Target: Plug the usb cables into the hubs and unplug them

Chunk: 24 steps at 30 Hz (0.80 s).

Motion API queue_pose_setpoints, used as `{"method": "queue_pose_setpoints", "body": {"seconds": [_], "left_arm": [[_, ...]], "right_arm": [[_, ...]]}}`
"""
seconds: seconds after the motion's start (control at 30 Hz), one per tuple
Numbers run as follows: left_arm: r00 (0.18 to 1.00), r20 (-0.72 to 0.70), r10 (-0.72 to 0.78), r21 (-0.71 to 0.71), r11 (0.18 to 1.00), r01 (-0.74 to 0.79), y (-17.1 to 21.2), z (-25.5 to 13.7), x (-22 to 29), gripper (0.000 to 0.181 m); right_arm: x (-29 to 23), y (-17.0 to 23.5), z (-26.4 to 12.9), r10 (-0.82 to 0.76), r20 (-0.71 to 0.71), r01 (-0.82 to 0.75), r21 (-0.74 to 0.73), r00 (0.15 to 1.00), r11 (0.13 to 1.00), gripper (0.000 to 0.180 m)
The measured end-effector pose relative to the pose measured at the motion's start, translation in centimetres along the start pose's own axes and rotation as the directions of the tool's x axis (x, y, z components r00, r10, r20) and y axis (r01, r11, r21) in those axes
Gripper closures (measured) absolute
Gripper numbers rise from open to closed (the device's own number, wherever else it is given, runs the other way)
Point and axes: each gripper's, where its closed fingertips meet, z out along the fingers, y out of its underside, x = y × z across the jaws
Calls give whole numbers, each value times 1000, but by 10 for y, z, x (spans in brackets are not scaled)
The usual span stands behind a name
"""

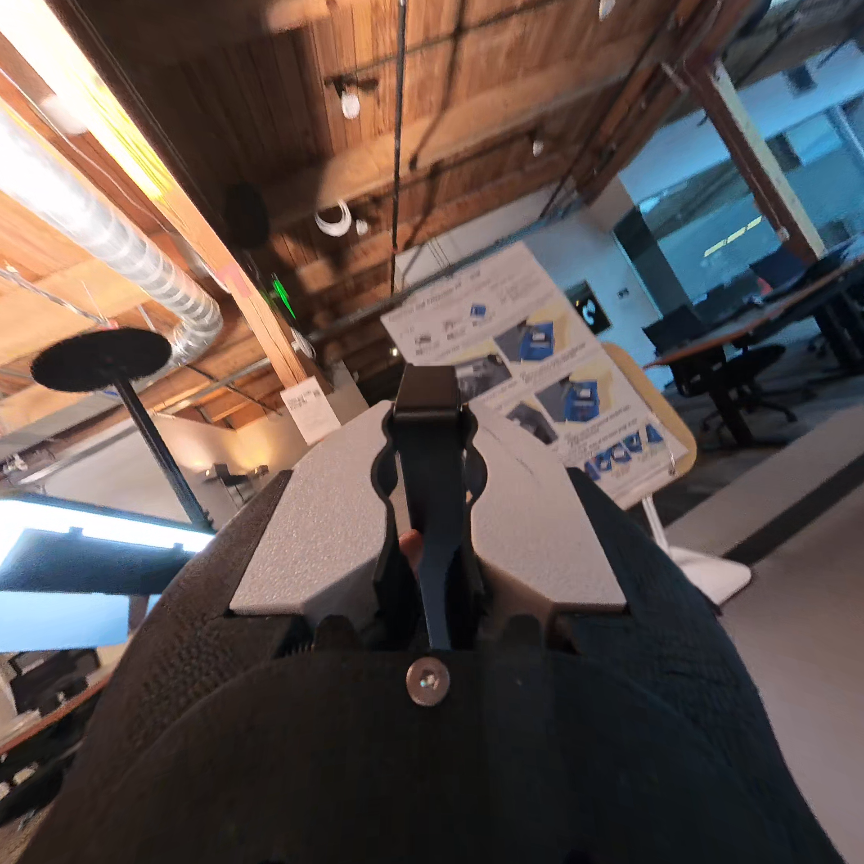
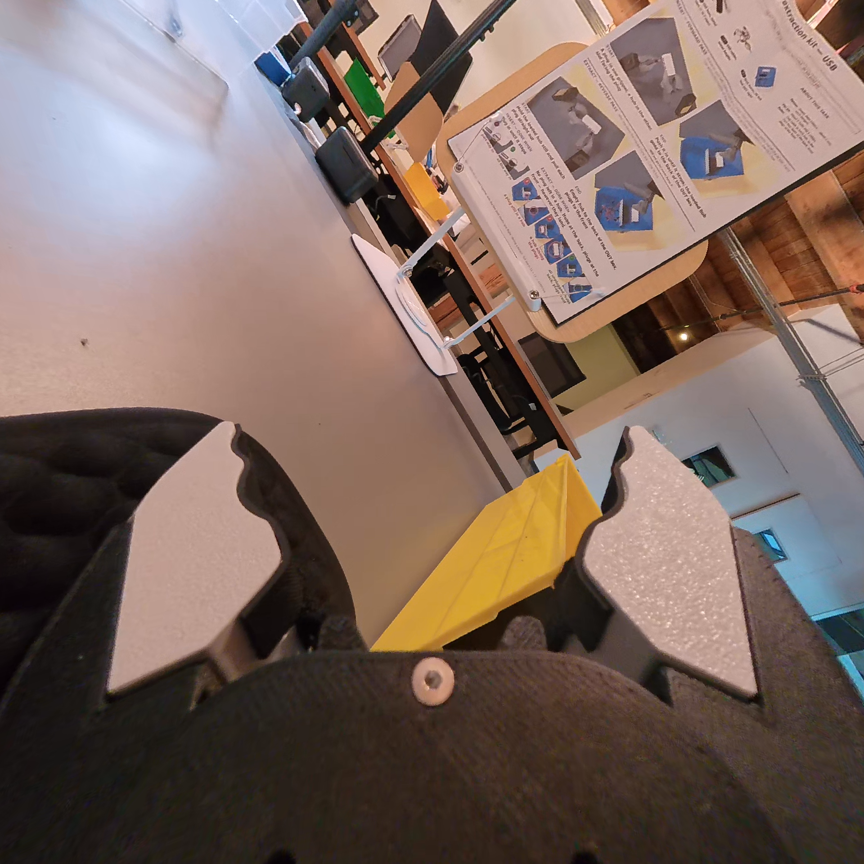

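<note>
Black hub point(image 1: 428, 472) sits clamped in my left tongs point(image 1: 428, 449), raised off the tabletop point(image 2: 187, 280) and pointing at the ceiling. I judge it light, rigid, smooth plastic; best held on its flat sides. My right tongs point(image 2: 432, 528) gape wide, empty, beside the yellow bin point(image 2: 495, 556). No cable visible.

A large white instruction poster with photo panels and blue pictures point(image 2: 654, 154), mounted on a rounded wooden board point(image 2: 622, 304) on a white stand, carries printed headings and paragraphs, legible in the right wrist view. In the left wrist view the same poster point(image 1: 528, 374) and a small white paper sign point(image 1: 311, 409) show blurred print.
</note>
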Motion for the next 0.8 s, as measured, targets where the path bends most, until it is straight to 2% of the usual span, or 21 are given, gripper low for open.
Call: {"method": "queue_pose_setpoints", "body": {"seconds": [0.13,0.27,0.37,0.47,0.57,0.63,0.7,0.77,0.8], "left_arm": [[998,-19,-62,176,982,65,-48,-12,8,156],[956,-192,-220,250,931,265,-76,-16,34,156],[851,-383,-360,199,867,457,-87,-10,69,156],[727,-532,-434,55,839,541,-84,2,120,155],[658,-593,-465,-60,840,540,-75,13,169,155],[650,-613,-449,-112,864,491,-68,17,199,155],[649,-636,-417,-140,890,434,-63,17,227,155],[643,-675,-363,-147,919,365,-63,11,257,156],[637,-692,-340,-147,930,337,-64,8,270,156]], "right_arm": [[0,1,0,6,1,-6,-3,1000,1000,37],[0,1,0,12,2,-12,-6,1000,1000,37],[0,2,0,14,3,-14,-7,1000,1000,37],[1,-6,-1,17,-6,-17,14,1000,1000,38],[14,-49,-8,133,-32,-125,198,991,972,43],[32,-88,-19,299,-48,-259,382,953,887,52],[49,-122,-32,509,6,-429,548,861,719,68],[55,-145,-36,637,81,-540,620,766,570,81],[51,-152,-33,658,97,-565,613,747,552,81]]}}
